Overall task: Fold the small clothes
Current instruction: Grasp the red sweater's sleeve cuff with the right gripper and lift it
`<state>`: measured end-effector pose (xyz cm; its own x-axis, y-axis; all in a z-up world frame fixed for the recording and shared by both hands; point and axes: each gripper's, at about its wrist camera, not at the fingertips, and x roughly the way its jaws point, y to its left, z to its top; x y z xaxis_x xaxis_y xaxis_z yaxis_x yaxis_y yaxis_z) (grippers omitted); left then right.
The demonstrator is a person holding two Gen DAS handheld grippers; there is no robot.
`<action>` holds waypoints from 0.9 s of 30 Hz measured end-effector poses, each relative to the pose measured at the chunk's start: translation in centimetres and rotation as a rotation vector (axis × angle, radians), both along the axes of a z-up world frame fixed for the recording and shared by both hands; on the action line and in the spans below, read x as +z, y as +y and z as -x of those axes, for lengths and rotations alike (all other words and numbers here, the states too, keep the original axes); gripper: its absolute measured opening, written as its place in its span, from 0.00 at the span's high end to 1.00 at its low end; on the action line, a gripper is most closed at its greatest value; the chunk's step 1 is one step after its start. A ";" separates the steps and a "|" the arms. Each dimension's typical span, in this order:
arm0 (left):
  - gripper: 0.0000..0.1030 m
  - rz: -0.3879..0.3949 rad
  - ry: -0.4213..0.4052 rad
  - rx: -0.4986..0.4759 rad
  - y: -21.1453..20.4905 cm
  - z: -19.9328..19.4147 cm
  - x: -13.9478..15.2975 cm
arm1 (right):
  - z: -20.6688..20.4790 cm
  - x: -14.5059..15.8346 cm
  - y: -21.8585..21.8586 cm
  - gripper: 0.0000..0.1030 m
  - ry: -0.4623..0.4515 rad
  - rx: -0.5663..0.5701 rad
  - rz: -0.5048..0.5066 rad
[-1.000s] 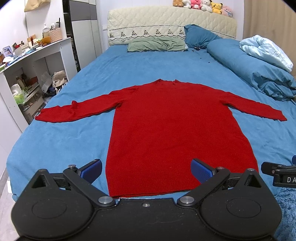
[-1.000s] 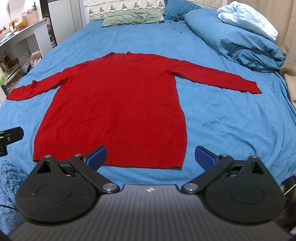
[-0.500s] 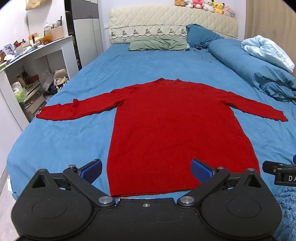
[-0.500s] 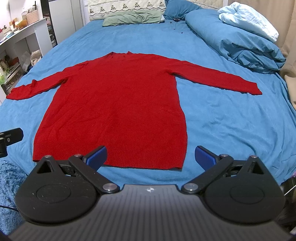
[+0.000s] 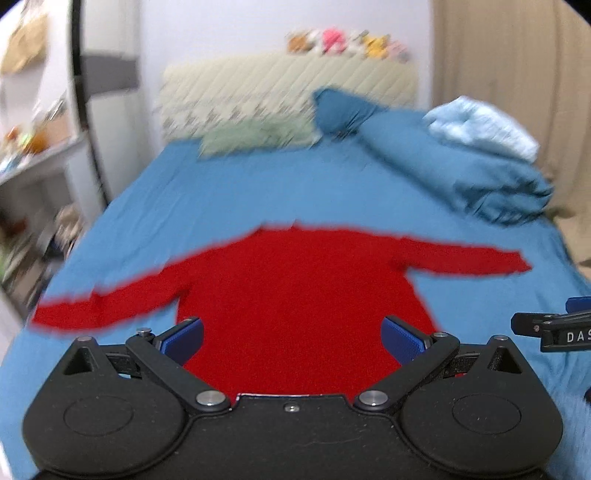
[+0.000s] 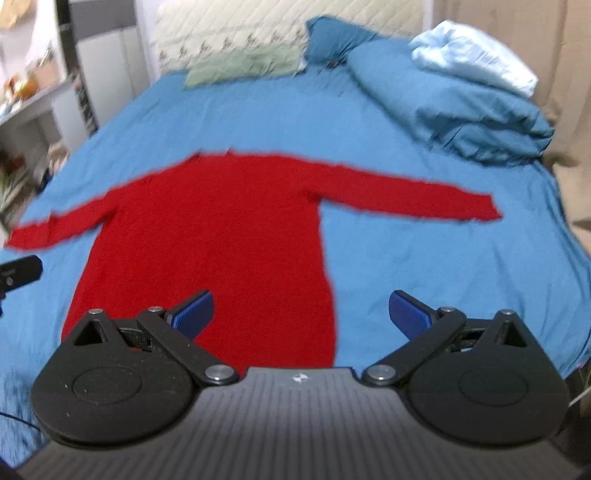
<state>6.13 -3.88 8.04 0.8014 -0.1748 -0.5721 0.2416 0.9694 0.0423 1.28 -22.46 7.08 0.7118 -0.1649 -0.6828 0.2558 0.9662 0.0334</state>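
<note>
The left gripper (image 5: 291, 338), a black two-finger claw with blue ribbed pads, hangs with its jaws spread wide and nothing between them, low over the hem end of the one red knitted long-sleeved sweater (image 5: 295, 295). The right gripper (image 6: 300, 310), of the same make, is likewise spread wide and empty, with its left pad over the sweater's body and its right pad over bare sheet. That makes two grippers and a single garment. The sweater lies flat on the blue-sheeted bed (image 6: 424, 277), both sleeves stretched out sideways, collar toward the cream quilted headboard (image 5: 288, 88). Beyond it are one pale green pillow (image 6: 243, 64), one dark blue pillow (image 6: 332, 35), and one rolled blue duvet (image 6: 461, 107) with a light blue blanket (image 6: 476, 59) on top. Both views are blurred.
</note>
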 end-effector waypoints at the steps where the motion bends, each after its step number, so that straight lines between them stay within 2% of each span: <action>1: 0.00 -0.009 -0.015 -0.012 -0.8 -1.2 0.7 | -0.8 0.6 -1.3 0.00 -0.017 -0.018 -0.004; 4: 0.00 -0.004 -0.053 -0.027 -2.8 -5.8 2.0 | -3.7 1.8 -5.4 0.00 -0.054 -0.087 0.003; 9: 0.00 0.077 0.024 -0.087 -6.1 -14.2 0.9 | -8.6 0.3 -11.3 0.00 -0.077 -0.197 0.042; 11: 0.00 0.079 0.050 -0.081 -7.3 -17.0 -0.5 | -10.8 -1.4 -13.6 0.00 -0.073 -0.227 0.050; 15: 0.00 0.028 0.017 -0.060 -10.4 -21.2 -4.4 | -14.2 -6.3 -17.7 0.00 -0.071 -0.256 0.027; 17: 0.00 0.008 0.049 -0.044 -11.5 -22.9 -6.5 | -15.5 -9.1 -19.8 0.00 -0.063 -0.285 -0.016; 21: 0.00 0.037 0.142 -0.047 -12.7 -27.1 -10.2 | -17.0 -14.2 -22.9 0.00 -0.055 -0.349 -0.108; 25: 0.00 -0.013 0.155 -0.029 -14.3 -29.9 -12.7 | -17.9 -18.2 -25.5 0.00 -0.082 -0.399 -0.159; 27: 0.00 -0.014 0.171 -0.032 -15.0 -31.1 -14.2 | -18.2 -19.5 -26.3 0.00 -0.100 -0.422 -0.184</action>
